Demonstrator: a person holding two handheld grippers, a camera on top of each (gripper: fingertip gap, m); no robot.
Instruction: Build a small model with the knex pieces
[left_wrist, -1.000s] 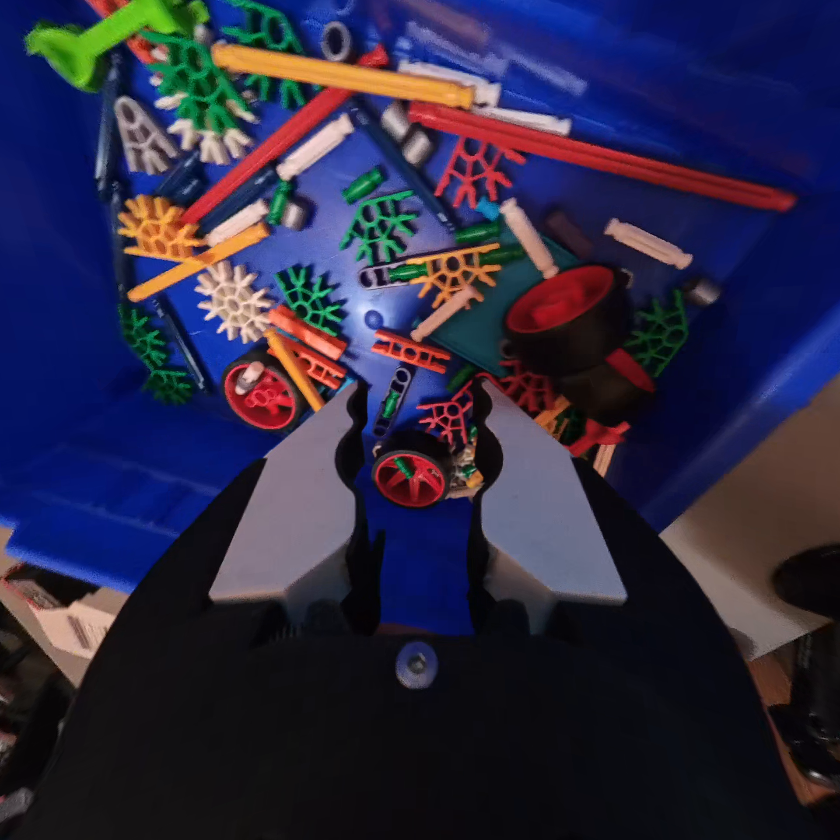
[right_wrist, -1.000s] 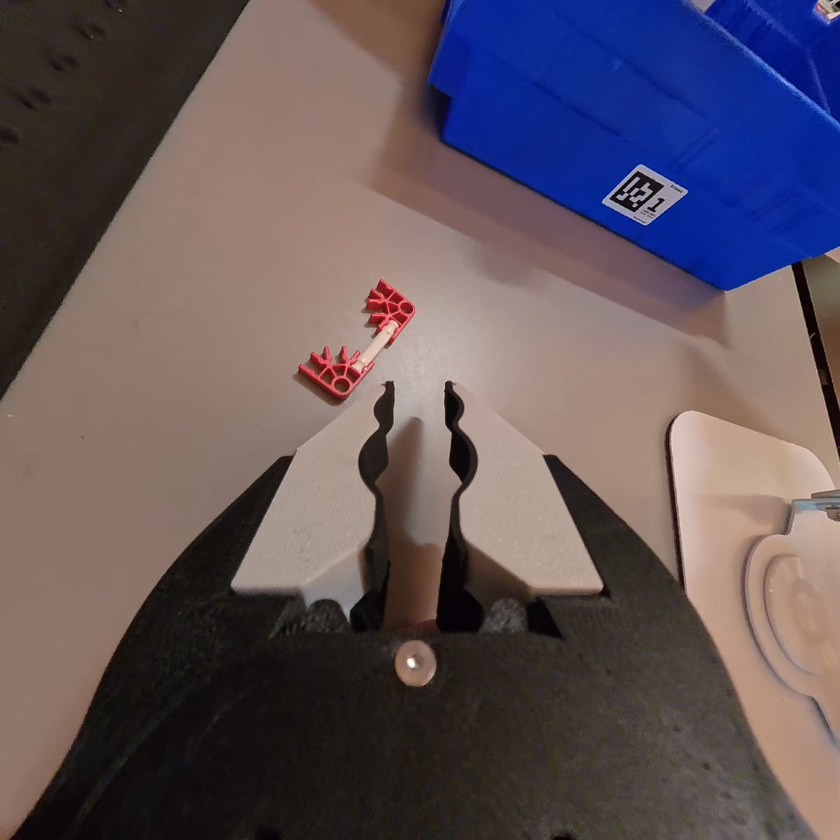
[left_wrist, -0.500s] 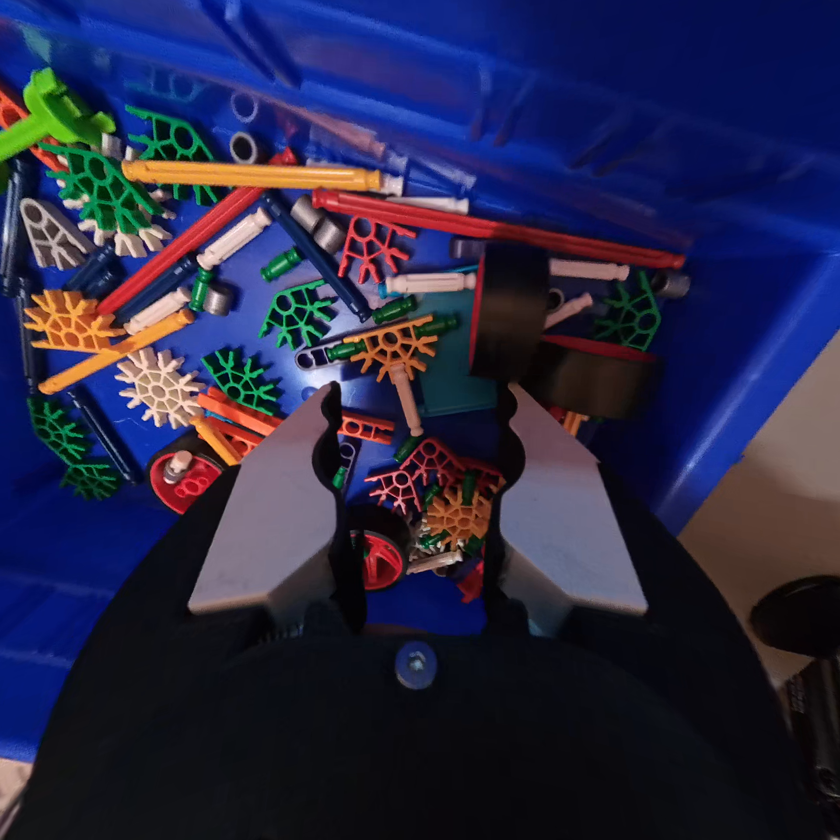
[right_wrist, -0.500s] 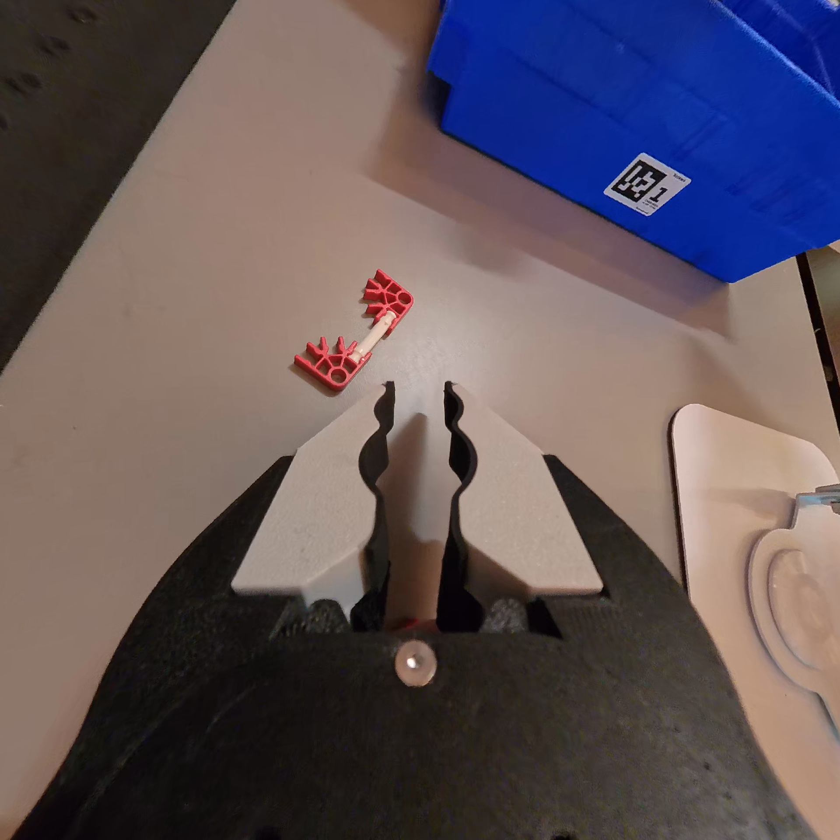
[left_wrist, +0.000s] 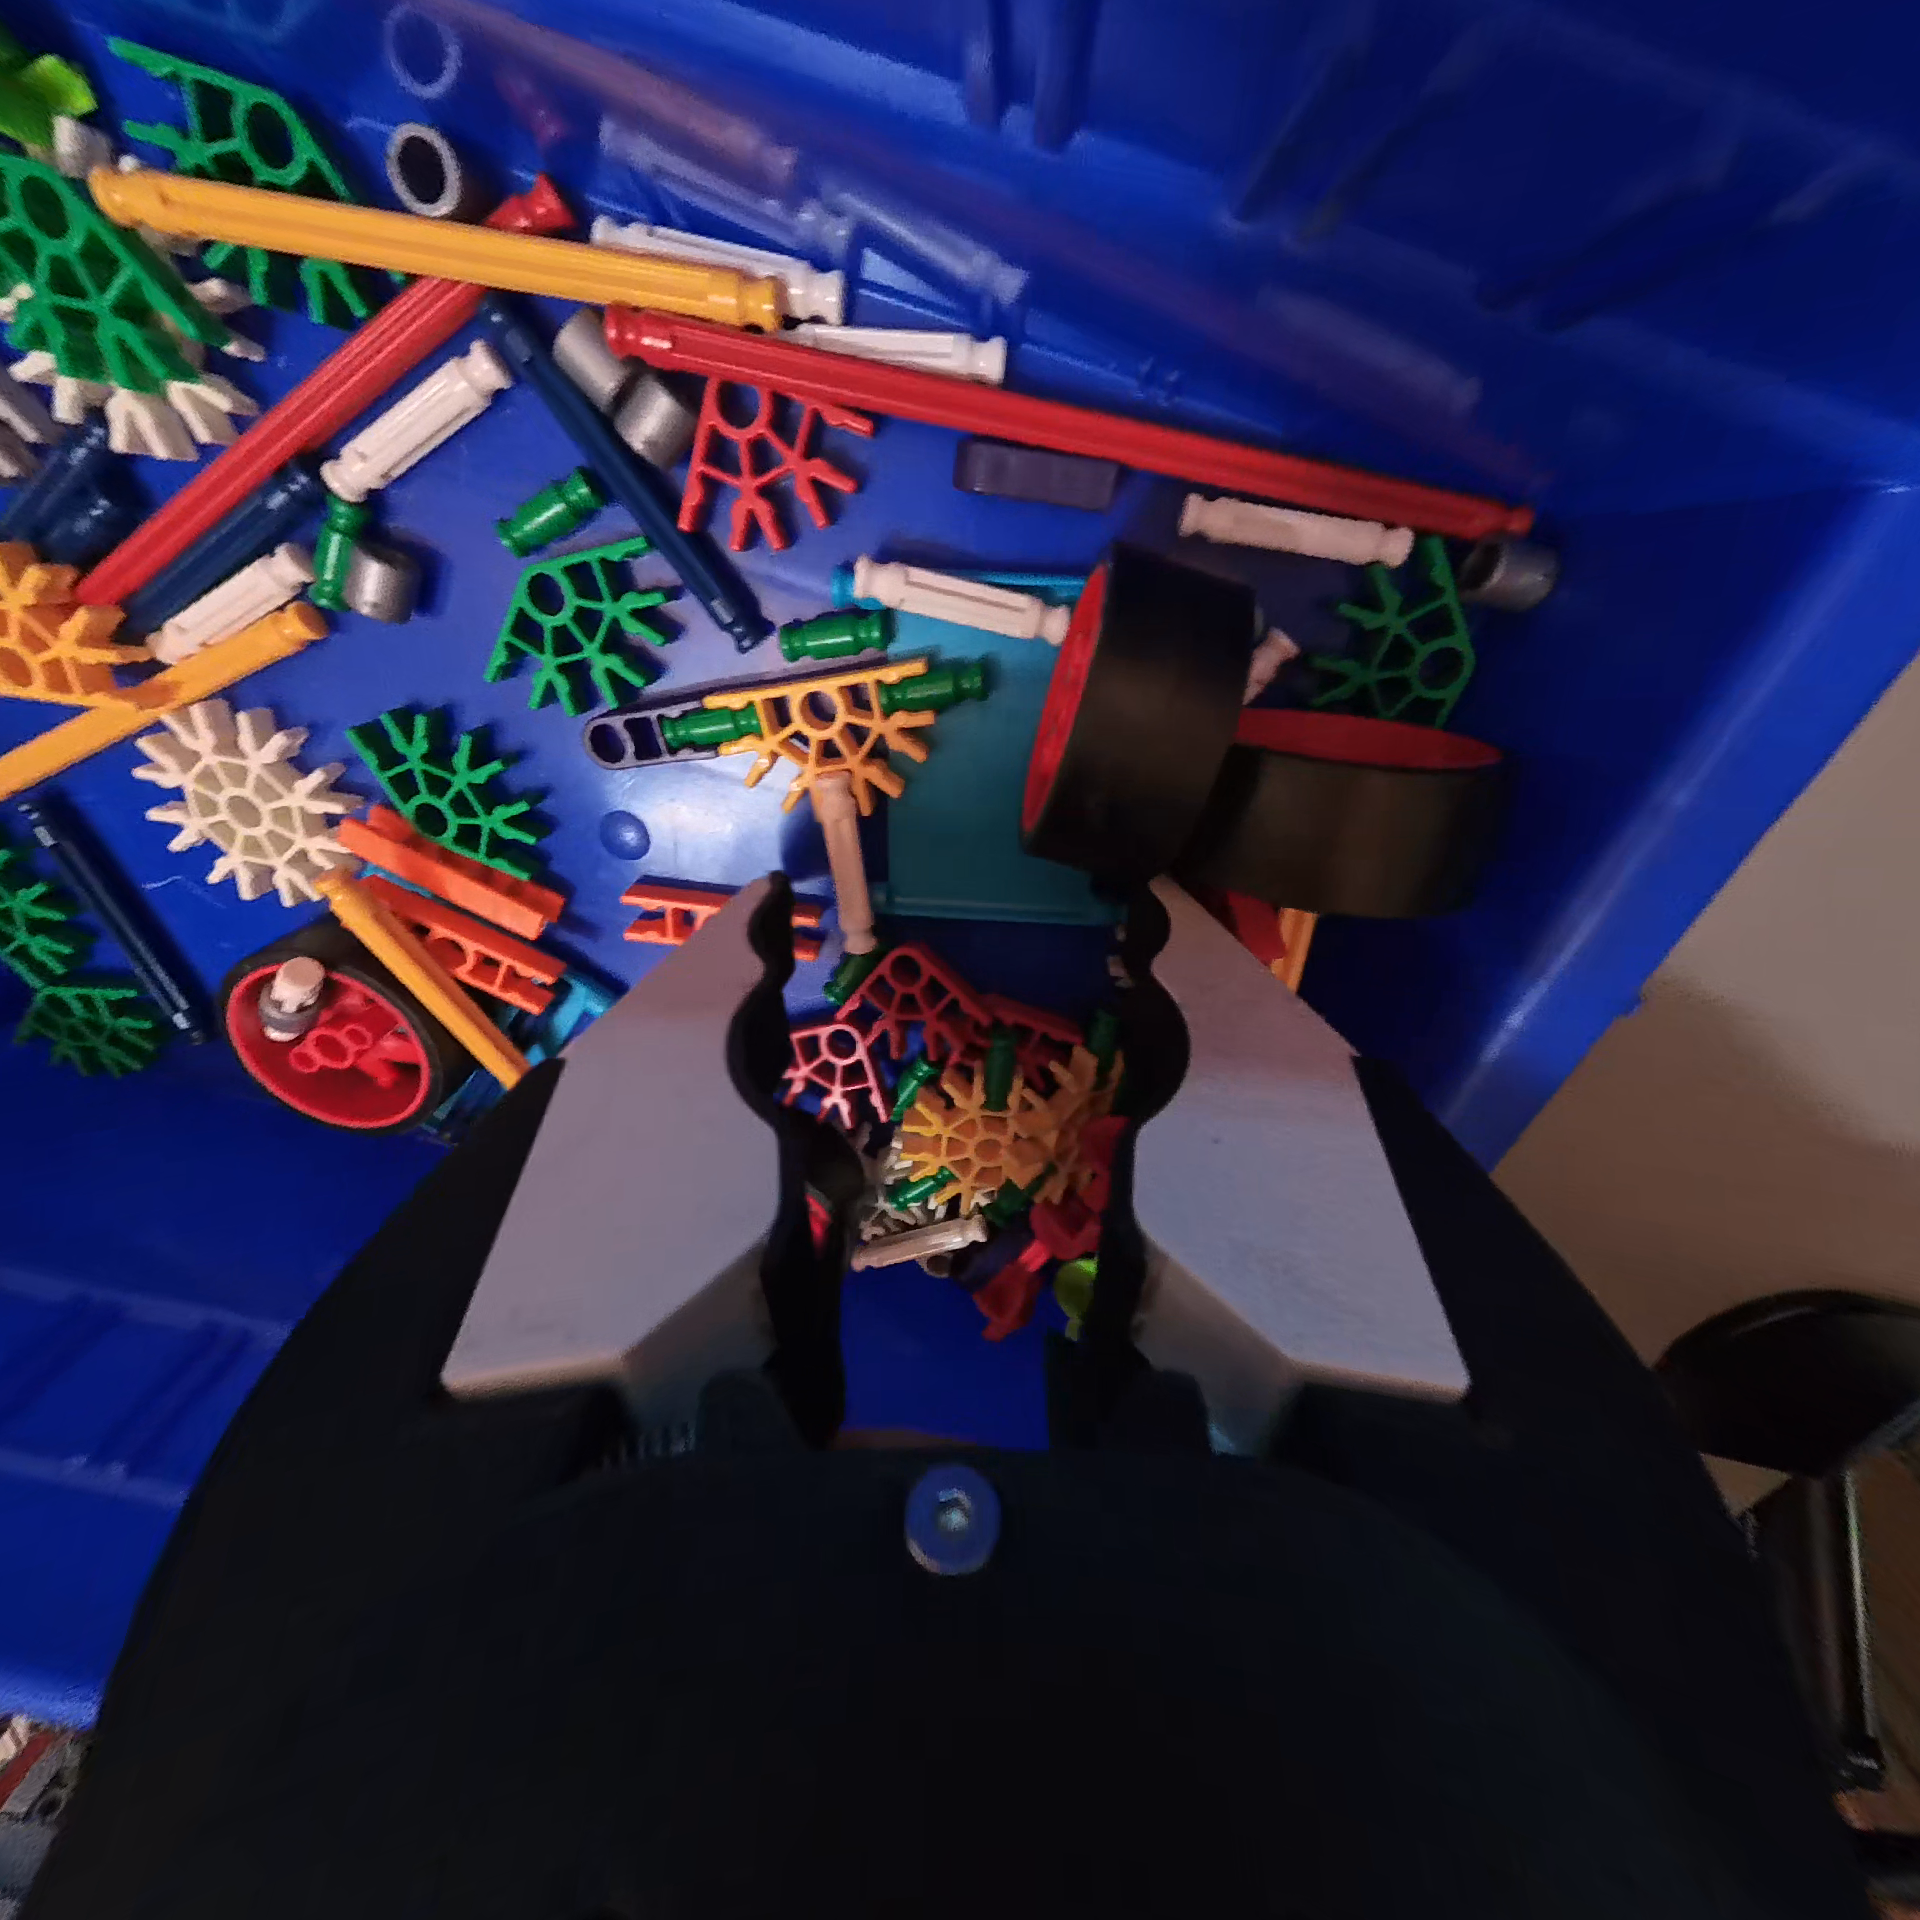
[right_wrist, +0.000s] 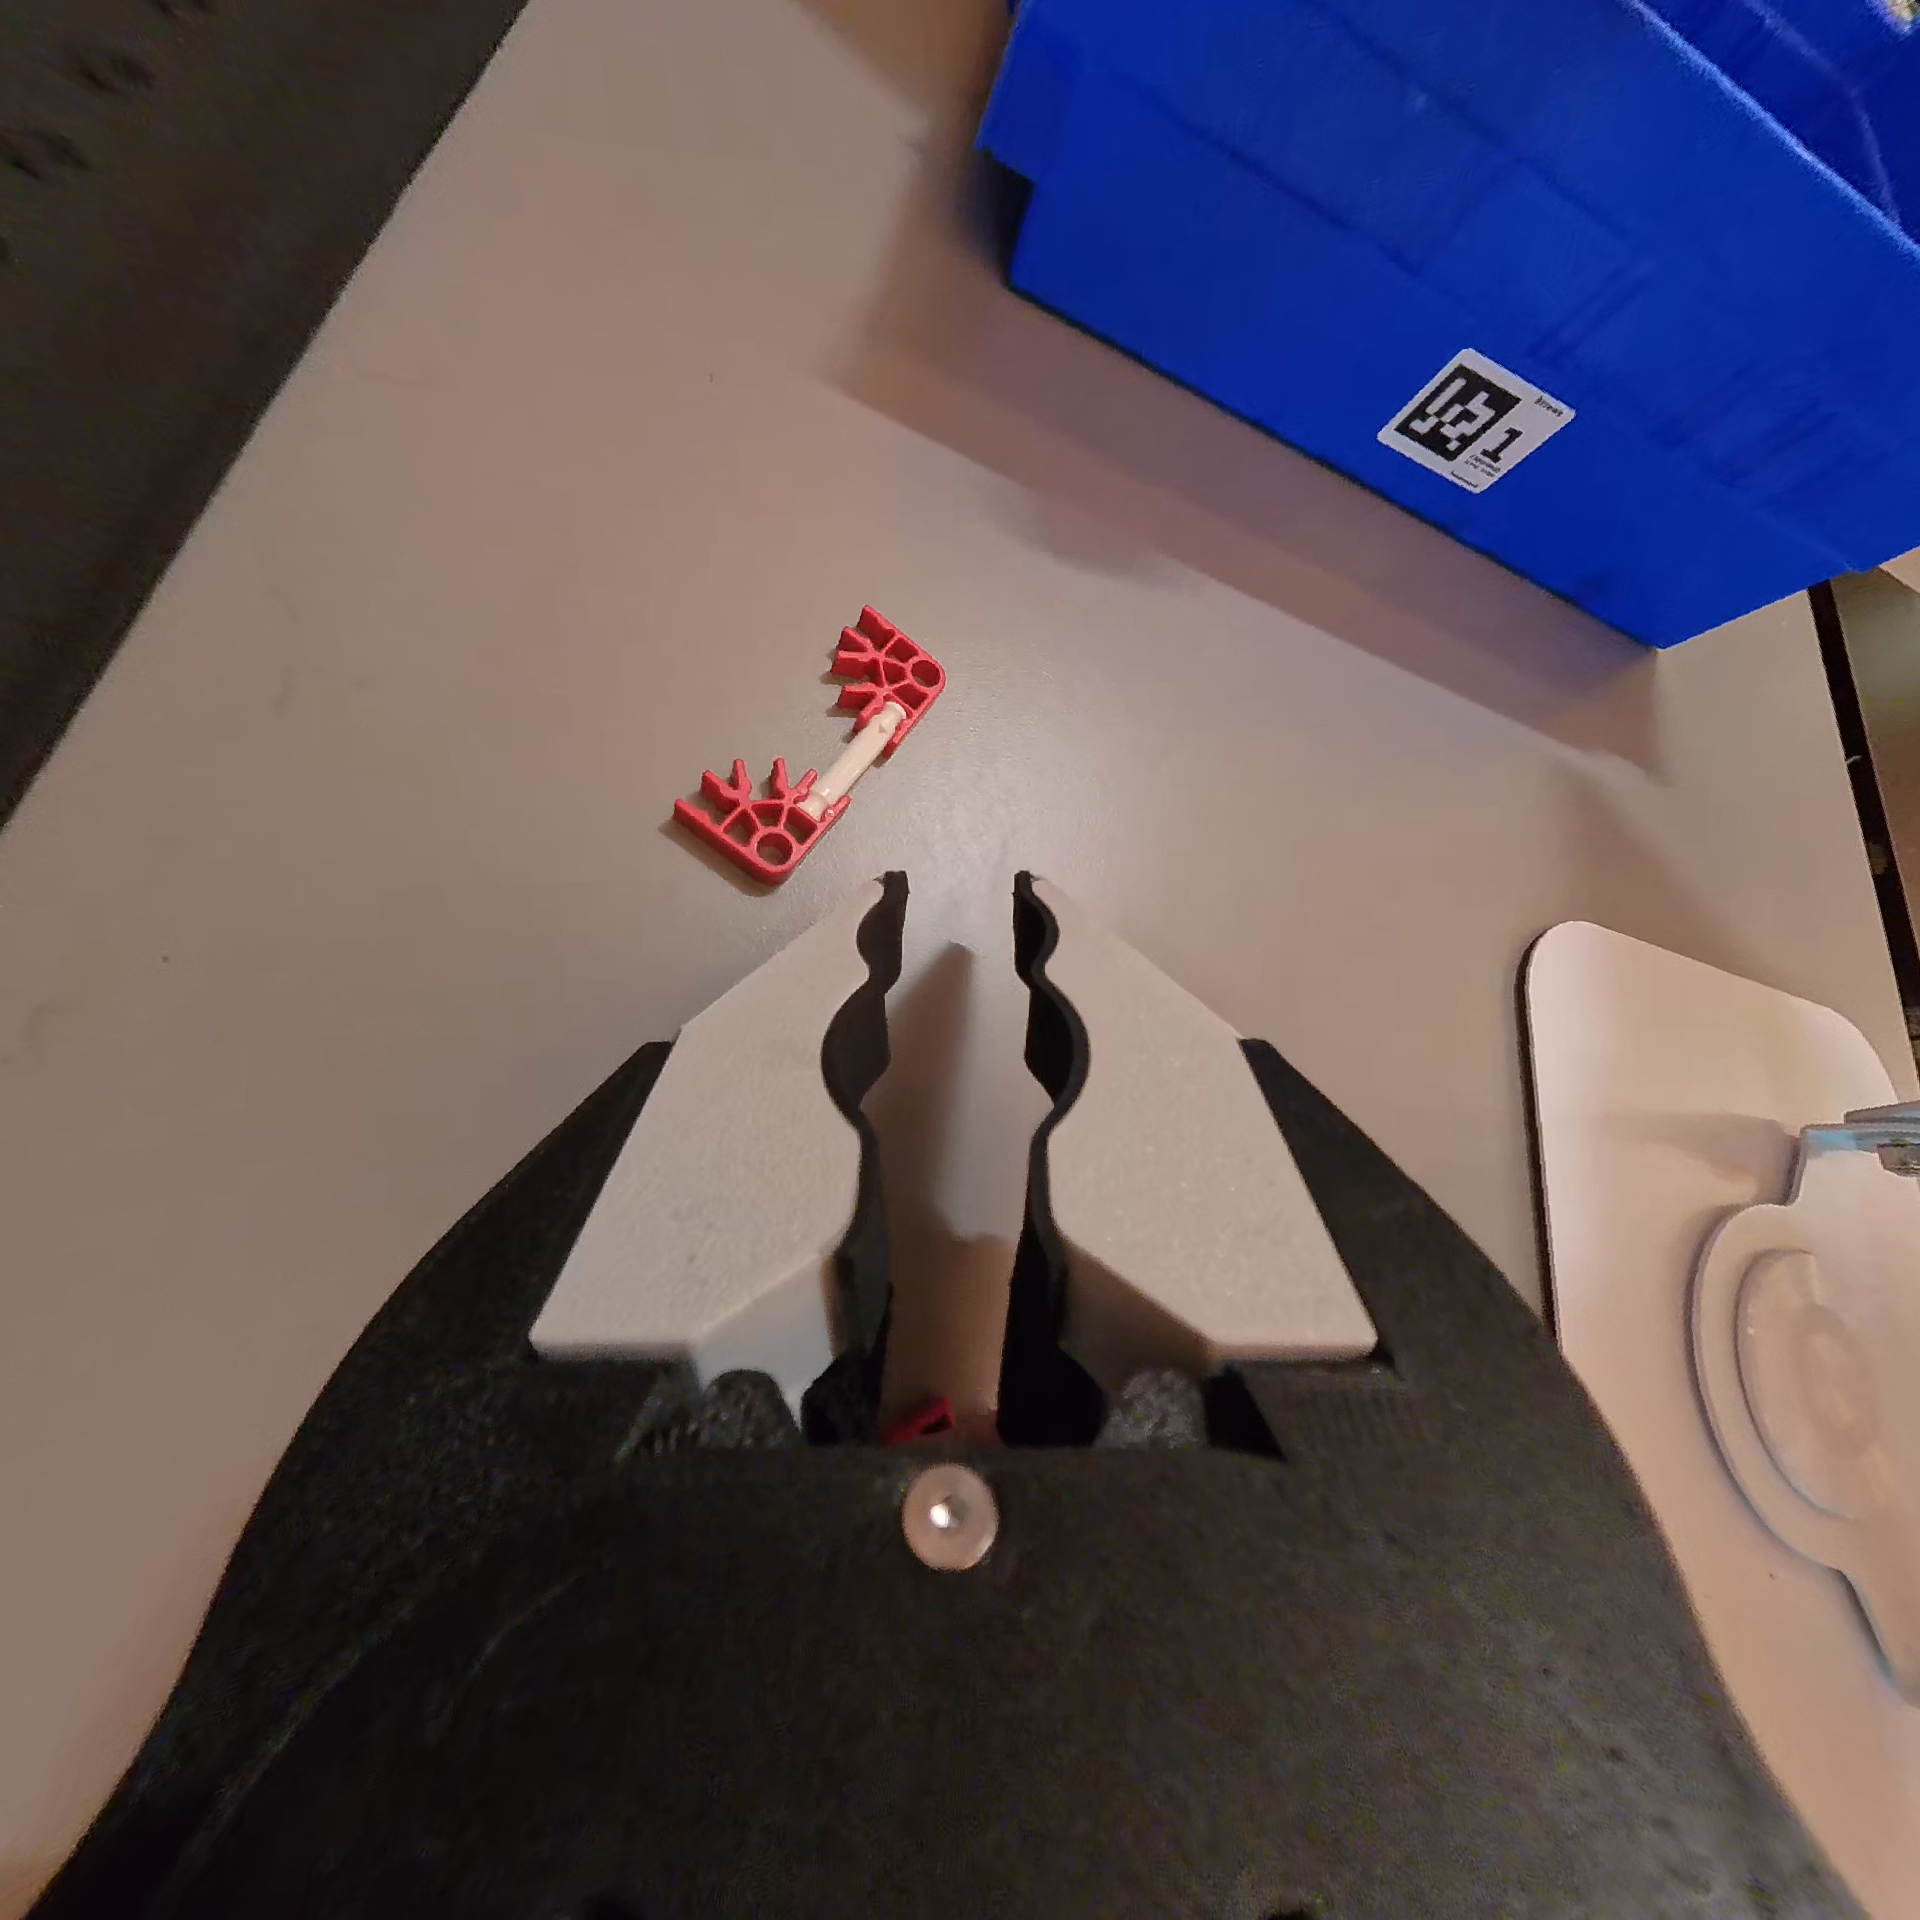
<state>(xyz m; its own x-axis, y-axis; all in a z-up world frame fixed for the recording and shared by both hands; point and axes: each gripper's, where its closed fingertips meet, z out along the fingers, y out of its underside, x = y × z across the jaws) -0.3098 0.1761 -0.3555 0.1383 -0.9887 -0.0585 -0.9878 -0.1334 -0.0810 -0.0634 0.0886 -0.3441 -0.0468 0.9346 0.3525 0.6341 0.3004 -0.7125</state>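
Observation:
My left gripper (left_wrist: 954, 902) is open wide and empty, low inside a blue bin (left_wrist: 1558, 260) full of plastic construction rods and connectors. Between its jaws lie a red fan-shaped connector (left_wrist: 914, 1003) and an orange snowflake connector (left_wrist: 987, 1138) with green pegs. A black wheel with a red hub (left_wrist: 1138, 727) stands on edge just beyond the right fingertip. My right gripper (right_wrist: 951, 883) is open a little and empty, above a beige table (right_wrist: 416, 623). Two red corner connectors joined by a white rod (right_wrist: 816, 753) lie just ahead-left of its fingertips.
A long red rod (left_wrist: 1039, 416), a yellow rod (left_wrist: 416, 244), a teal panel (left_wrist: 966, 831) and a second red-hubbed wheel (left_wrist: 332, 1039) lie in the bin. On the table stand a blue bin with a tag sticker (right_wrist: 1455, 260) and a white board (right_wrist: 1683, 1195) at right. My hands' fingertips stand some 25 cm from each other.
My left gripper has gone lower and forward into the bin and opened wider; the small wheel slid out of sight under it. The right gripper has barely moved.

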